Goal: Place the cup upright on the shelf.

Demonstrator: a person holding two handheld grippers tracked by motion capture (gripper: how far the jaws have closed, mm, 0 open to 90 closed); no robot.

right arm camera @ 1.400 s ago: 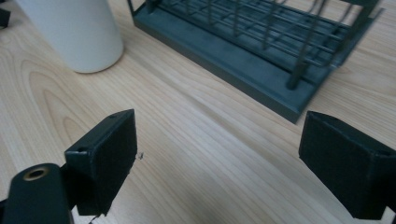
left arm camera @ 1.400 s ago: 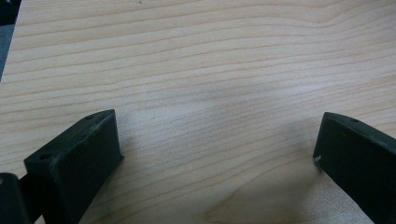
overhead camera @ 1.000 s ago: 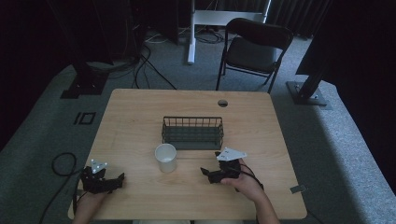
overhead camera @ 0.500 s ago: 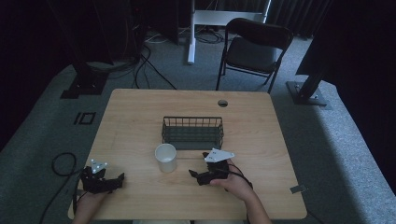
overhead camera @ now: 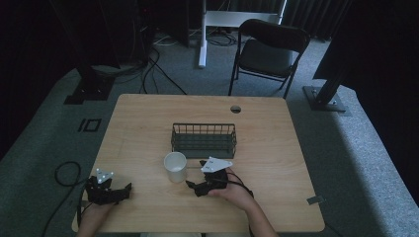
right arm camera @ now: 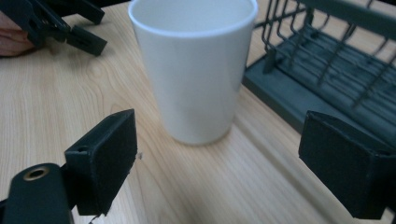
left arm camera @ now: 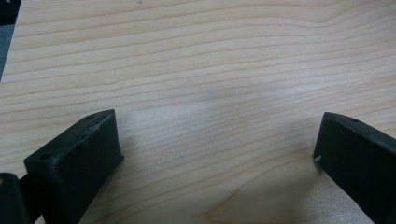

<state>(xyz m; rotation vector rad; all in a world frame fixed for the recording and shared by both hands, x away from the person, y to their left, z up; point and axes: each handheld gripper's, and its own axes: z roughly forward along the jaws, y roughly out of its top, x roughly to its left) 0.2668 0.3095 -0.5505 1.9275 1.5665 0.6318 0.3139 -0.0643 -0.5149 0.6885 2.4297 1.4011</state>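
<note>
While jaws on right gripper (right arm camera: 219, 170) stand wide apart with nothing between the pads, white cup (right arm camera: 194, 65) sits upright just ahead of them, centred in the gap but not touched. From the high view: cup (overhead camera: 175, 167) on the wooden table (overhead camera: 276, 143), just in front of the near left corner of the black wire basket (overhead camera: 203, 140), close to it but contact not resolvable. Right gripper (overhead camera: 197, 185) low over the table, just right of and slightly nearer than the cup, jaws aimed left toward it, grey three-cornered plate on top, person's right hand (overhead camera: 232, 187) wrapped around the rear. Basket (right arm camera: 327, 60) also seen at upper right in the right gripper view, dark floor panel and wire walls, nothing visible inside. Left gripper (left arm camera: 217, 154) spread wide too, holding nothing, pads over bare wood grain. Same gripper (overhead camera: 126, 190) parked near the front left table edge, well apart from the cup, held by left hand (overhead camera: 96, 210). Also visible far off at top left of the right gripper view.
</note>
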